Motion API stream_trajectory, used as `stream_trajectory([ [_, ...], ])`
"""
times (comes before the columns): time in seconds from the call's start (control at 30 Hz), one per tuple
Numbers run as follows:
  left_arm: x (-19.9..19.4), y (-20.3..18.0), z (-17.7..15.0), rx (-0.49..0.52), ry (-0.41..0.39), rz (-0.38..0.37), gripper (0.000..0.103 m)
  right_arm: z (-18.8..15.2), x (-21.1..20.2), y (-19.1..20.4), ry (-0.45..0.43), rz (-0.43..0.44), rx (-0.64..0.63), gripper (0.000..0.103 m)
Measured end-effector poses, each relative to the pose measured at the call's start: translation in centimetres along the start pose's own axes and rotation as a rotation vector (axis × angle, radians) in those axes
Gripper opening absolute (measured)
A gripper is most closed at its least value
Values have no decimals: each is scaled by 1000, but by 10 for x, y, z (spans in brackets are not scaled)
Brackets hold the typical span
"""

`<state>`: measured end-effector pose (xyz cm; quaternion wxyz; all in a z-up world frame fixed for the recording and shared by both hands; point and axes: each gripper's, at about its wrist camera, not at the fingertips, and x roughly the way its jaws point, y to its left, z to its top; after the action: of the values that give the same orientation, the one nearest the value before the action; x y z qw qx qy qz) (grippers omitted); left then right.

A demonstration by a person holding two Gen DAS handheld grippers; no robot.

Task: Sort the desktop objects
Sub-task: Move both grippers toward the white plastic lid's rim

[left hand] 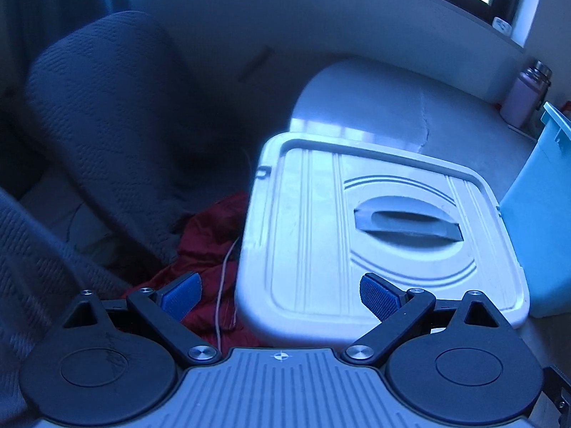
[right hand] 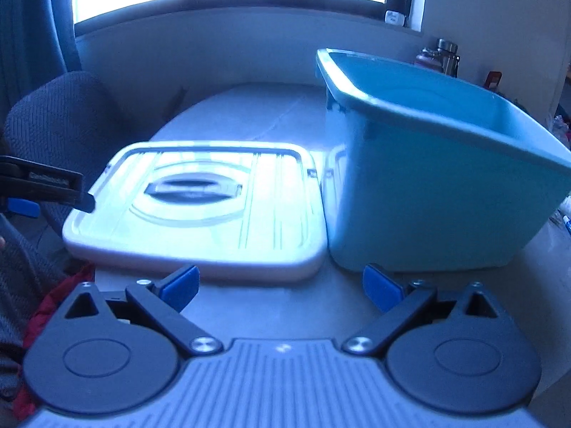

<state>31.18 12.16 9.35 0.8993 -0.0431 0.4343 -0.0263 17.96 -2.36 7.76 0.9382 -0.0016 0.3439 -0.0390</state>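
A white box lid [left hand: 374, 235] with a recessed handle lies flat on the table, overhanging its left edge; it also shows in the right wrist view [right hand: 203, 210]. A teal storage bin [right hand: 428, 167] stands upright just right of the lid, open top; its side shows in the left wrist view [left hand: 539, 214]. My left gripper [left hand: 280, 297] is open and empty, hovering at the lid's near left corner. My right gripper [right hand: 282, 287] is open and empty, over bare table in front of the lid and the bin. The left gripper shows in the right wrist view [right hand: 43, 187] at the lid's left edge.
A dark fabric chair [left hand: 107, 114] stands left of the table, with red cloth [left hand: 210, 249] and a thin white cord below. Bottles [right hand: 442, 55] stand at the far right by the wall. Small items lie at the right edge [right hand: 564, 214]. A window sill runs behind.
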Motion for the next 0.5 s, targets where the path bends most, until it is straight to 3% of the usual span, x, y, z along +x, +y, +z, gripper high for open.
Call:
stream_trajectory([
  [0.5, 43, 21, 39, 77, 49, -26, 97, 47, 52, -13, 42, -11, 60, 99],
])
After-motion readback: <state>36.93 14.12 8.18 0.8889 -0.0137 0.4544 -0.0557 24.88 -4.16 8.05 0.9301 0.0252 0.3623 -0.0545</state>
